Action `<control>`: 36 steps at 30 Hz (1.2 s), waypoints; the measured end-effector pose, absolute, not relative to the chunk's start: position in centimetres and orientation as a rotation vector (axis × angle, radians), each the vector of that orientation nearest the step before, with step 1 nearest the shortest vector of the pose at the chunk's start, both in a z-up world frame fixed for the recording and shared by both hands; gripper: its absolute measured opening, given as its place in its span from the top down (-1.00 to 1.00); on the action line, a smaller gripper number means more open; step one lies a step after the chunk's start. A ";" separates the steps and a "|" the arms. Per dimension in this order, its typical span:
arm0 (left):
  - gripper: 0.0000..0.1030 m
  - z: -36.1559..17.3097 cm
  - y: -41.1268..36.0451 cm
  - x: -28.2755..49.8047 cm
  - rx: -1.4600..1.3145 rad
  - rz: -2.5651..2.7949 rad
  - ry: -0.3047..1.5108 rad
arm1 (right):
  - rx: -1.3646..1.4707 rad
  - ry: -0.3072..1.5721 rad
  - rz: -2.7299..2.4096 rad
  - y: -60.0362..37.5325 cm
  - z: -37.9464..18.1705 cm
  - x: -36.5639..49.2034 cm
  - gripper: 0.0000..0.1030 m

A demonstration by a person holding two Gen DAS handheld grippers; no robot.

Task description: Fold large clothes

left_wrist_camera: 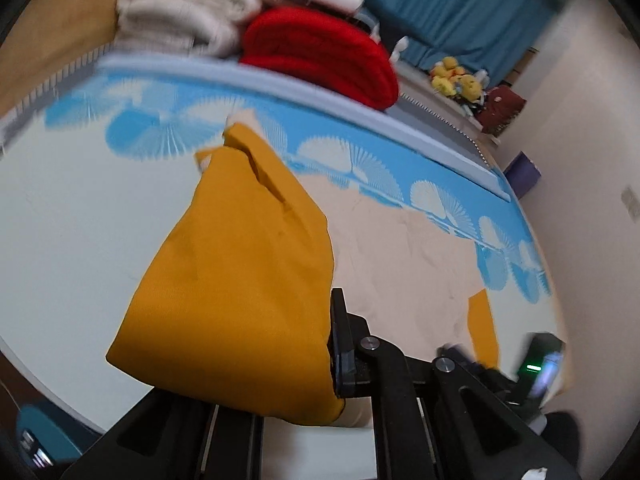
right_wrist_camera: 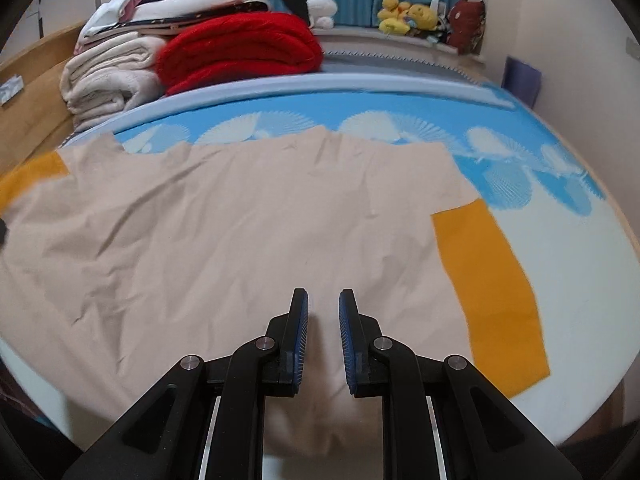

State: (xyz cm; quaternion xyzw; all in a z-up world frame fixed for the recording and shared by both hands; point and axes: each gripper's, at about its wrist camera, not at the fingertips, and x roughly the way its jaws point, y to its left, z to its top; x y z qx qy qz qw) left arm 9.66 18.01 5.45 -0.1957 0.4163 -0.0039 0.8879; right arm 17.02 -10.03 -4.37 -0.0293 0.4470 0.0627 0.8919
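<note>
Mustard sleeve (left_wrist_camera: 232,272) is pinched in my left tongs (left_wrist_camera: 334,344) above the shirt (right_wrist_camera: 224,224) spread on the bed (right_wrist_camera: 580,272), right tongs (right_wrist_camera: 323,344) slightly parted and empty, so I'd carry it right, laying it flat across the body.

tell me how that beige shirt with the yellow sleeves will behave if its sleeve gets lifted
Probably floppy: the yellow sleeve in the left claw hangs in loose folds. Likely light, since a pinch at one edge holds it up. The beige shirt is creased and lies flat on the bed, so it may drag and bunch rather than slide whole.
</note>
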 end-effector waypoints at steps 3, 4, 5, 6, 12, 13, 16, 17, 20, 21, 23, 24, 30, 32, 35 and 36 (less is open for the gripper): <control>0.83 3.4 16.8 9.3 -0.305 -0.001 0.837 | -0.174 1.194 0.241 -7.2 -9.7 18.5 0.66; 0.83 2.8 16.4 9.7 -0.274 0.025 0.864 | -0.186 1.202 0.245 -7.2 -9.9 18.7 0.66; 0.83 2.6 16.4 10.1 -0.296 0.030 0.878 | -0.175 1.200 0.250 -7.5 -9.4 19.2 0.66; 0.84 2.6 16.7 10.3 -0.334 0.020 0.878 | -0.149 1.199 0.268 -8.1 -8.3 19.7 0.66; 0.84 3.2 15.0 11.5 -0.323 0.028 0.858 | -0.262 0.956 0.339 -12.0 0.8 20.9 0.53; 0.84 3.4 14.4 11.6 -0.306 0.025 0.854 | -0.283 0.905 0.331 -13.2 2.3 21.0 0.48; 0.84 4.3 11.1 12.2 -0.232 -0.006 0.823 | -0.289 0.791 0.290 -17.2 5.3 21.7 0.33; 0.84 4.6 9.7 12.4 -0.203 -0.020 0.811 | -0.280 0.755 0.258 -18.7 5.7 21.6 0.33; 0.85 5.0 5.9 12.9 -0.135 -0.062 0.794 | -0.192 0.686 0.138 -22.9 6.3 20.9 0.33; 0.85 5.0 4.4 13.1 -0.117 -0.084 0.792 | -0.164 0.708 0.118 -24.0 6.4 21.1 0.33; 0.85 4.9 1.5 13.6 -0.077 -0.125 0.791 | -0.129 0.670 0.099 -25.5 7.7 20.9 0.33; 0.85 4.8 0.2 13.8 -0.057 -0.142 0.791 | -0.125 0.650 0.085 -26.3 8.4 20.8 0.33; 0.86 1.3 -7.2 15.4 0.014 -0.293 0.919 | -0.112 0.674 0.041 -30.4 8.9 20.4 0.33; 0.86 -0.4 -9.3 15.8 0.033 -0.348 0.988 | -0.094 0.680 0.028 -31.0 8.8 20.3 0.33; 0.84 -3.3 -12.3 15.9 0.095 -0.416 1.098 | -0.058 0.700 0.019 -32.4 8.5 20.4 0.33; 0.80 -4.1 -13.2 15.9 0.133 -0.422 1.127 | -0.046 0.706 0.019 -32.7 8.5 20.5 0.33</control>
